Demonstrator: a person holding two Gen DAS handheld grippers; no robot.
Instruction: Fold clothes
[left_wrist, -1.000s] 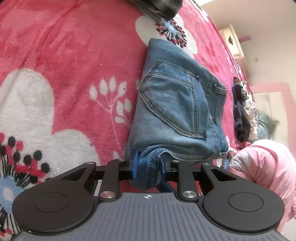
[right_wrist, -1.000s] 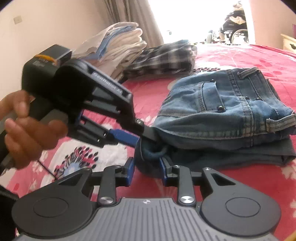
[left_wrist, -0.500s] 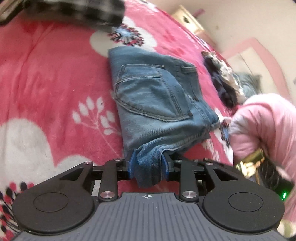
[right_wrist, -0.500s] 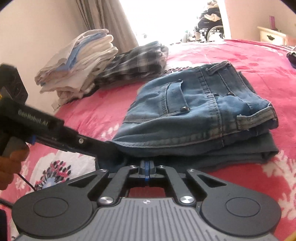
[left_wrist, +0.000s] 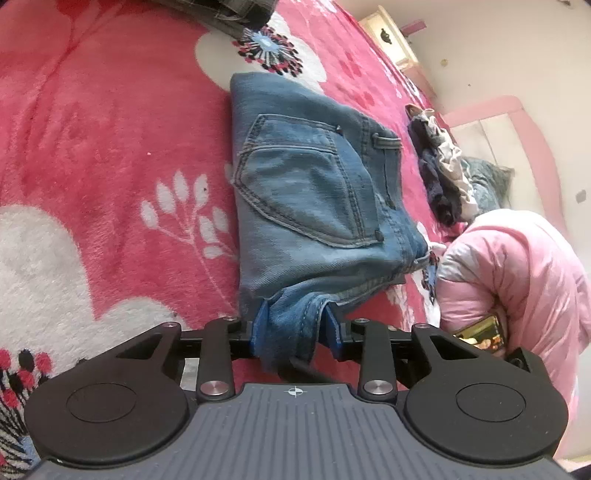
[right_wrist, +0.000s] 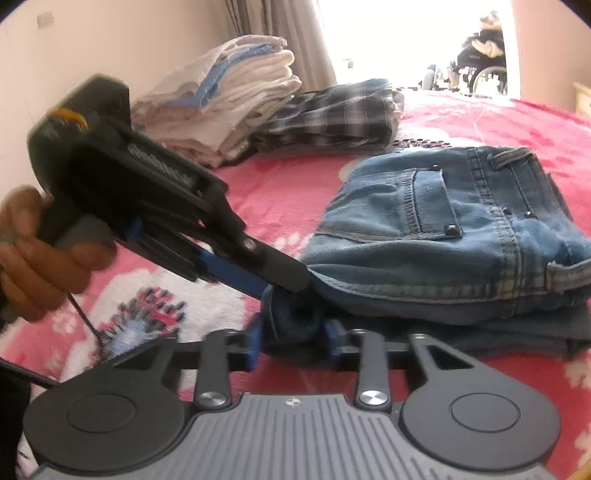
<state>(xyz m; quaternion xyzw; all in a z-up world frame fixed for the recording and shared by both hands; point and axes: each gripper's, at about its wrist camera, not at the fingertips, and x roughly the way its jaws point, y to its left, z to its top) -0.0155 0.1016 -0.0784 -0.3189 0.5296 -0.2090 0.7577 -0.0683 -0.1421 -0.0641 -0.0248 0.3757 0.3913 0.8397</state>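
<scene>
Folded blue jeans lie on the pink flowered blanket, back pocket up. My left gripper has its blue pads on a bunched corner of denim at the near edge, and its jaws are opening. In the right wrist view the left gripper reaches in from the left, held by a hand, its tips at that same corner. My right gripper straddles the corner from the front. Its jaws are opening and the denim sits loosely between the pads.
A stack of folded white clothes and a folded plaid shirt lie at the far side of the bed. Loose dark clothes are heaped to the right. A person's pink padded sleeve is close at the right.
My right gripper, shut on nothing just short of the jeans half a second ago, now stands apart around the denim corner. The left gripper's pads have widened and it has rolled.
</scene>
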